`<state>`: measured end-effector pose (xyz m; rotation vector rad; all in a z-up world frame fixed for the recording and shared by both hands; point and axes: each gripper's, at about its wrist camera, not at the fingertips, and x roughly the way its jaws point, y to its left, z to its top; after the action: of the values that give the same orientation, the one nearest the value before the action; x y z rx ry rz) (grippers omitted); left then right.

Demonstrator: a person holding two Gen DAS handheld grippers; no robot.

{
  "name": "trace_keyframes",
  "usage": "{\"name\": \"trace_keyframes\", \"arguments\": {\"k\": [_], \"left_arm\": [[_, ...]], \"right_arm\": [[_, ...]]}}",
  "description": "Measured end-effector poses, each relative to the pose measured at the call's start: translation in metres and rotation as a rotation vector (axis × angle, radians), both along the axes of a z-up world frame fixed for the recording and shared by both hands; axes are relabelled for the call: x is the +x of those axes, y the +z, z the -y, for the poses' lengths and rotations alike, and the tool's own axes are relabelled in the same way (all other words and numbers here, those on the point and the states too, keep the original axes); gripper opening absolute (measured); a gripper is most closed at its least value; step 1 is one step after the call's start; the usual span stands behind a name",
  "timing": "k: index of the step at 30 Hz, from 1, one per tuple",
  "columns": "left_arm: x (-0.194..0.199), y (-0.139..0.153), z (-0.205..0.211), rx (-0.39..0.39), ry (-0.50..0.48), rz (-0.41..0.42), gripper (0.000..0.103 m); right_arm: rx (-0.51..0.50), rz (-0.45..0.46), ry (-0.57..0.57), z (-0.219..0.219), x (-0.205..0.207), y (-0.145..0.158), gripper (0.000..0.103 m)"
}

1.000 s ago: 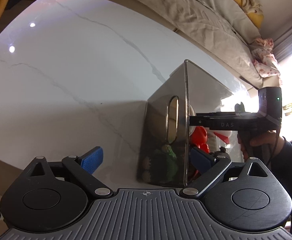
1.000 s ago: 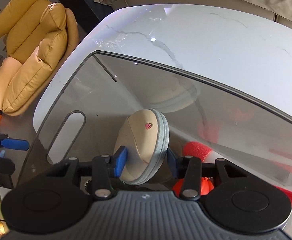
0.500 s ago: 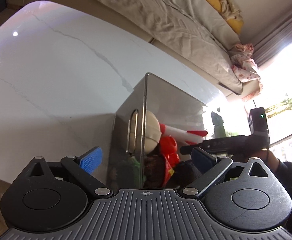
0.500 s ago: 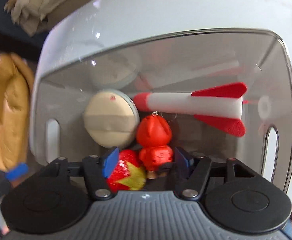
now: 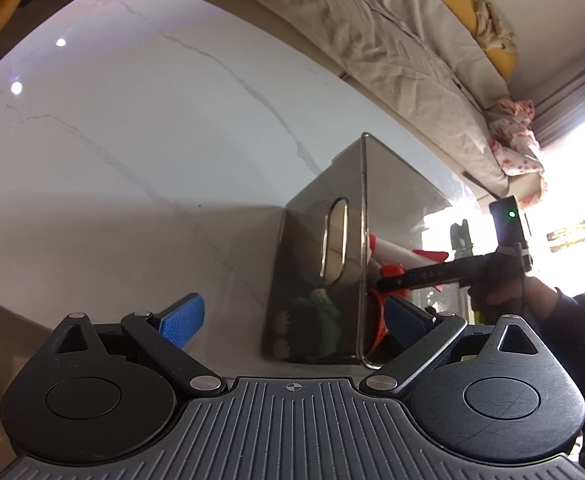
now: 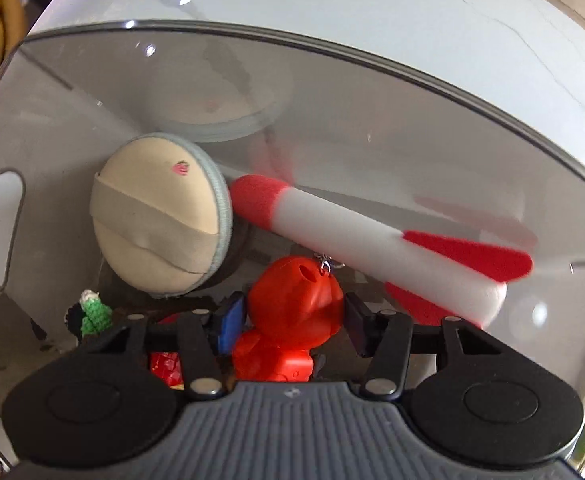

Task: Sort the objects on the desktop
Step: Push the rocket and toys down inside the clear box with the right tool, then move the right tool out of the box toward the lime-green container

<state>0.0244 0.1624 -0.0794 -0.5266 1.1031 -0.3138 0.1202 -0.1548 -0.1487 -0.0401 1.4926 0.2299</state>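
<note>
Right tongs point straight down into smoked bin on marble tabletop, pads either side of red figure head, jaws closing, small gap on the right pad. Figure stands upright, long axis in line with the tongs, directly beneath; foam rocket lies slantwise just behind, round pouch at far left against the bin wall. Left tongs spread wide, empty, outside the near-left bin corner, farther from the figure. Versus one second earlier: pouch no longer gripped, now resting inside the bin; right tongs shifted onto the figure.
</note>
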Motion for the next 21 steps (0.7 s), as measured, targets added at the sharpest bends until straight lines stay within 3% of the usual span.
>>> {"name": "trace_keyframes", "arguments": {"k": [5,7,9,11,12,15,17,21], "left_arm": [[0.003,-0.005,0.000,-0.019,-0.002,-0.003,0.099],[0.001,-0.003,0.000,-0.022,-0.009,0.008,0.099],[-0.001,-0.003,-0.002,-0.029,-0.006,0.014,0.099],[-0.003,-0.004,-0.005,-0.040,0.004,0.014,0.099],[-0.003,-0.005,-0.006,-0.045,0.008,0.012,0.099],[-0.002,-0.005,-0.004,-0.059,0.011,0.012,0.099],[-0.004,-0.001,-0.002,-0.062,0.000,0.026,0.099],[-0.015,0.004,-0.005,-0.036,-0.014,0.044,0.099]], "right_arm": [[0.138,-0.085,-0.259,0.041,-0.012,-0.004,0.058],[0.185,-0.011,-0.331,0.056,-0.019,0.012,0.062],[0.283,0.083,-0.494,0.079,-0.031,0.033,0.070],[0.397,0.121,-0.644,0.101,-0.040,0.045,0.072],[0.425,0.122,-0.661,0.105,-0.040,0.050,0.072],[0.400,0.101,-0.675,0.097,-0.038,0.044,0.071],[0.385,0.068,-0.751,0.092,-0.038,0.025,0.070],[0.365,-0.009,-0.897,0.092,-0.032,-0.017,0.056]]}}
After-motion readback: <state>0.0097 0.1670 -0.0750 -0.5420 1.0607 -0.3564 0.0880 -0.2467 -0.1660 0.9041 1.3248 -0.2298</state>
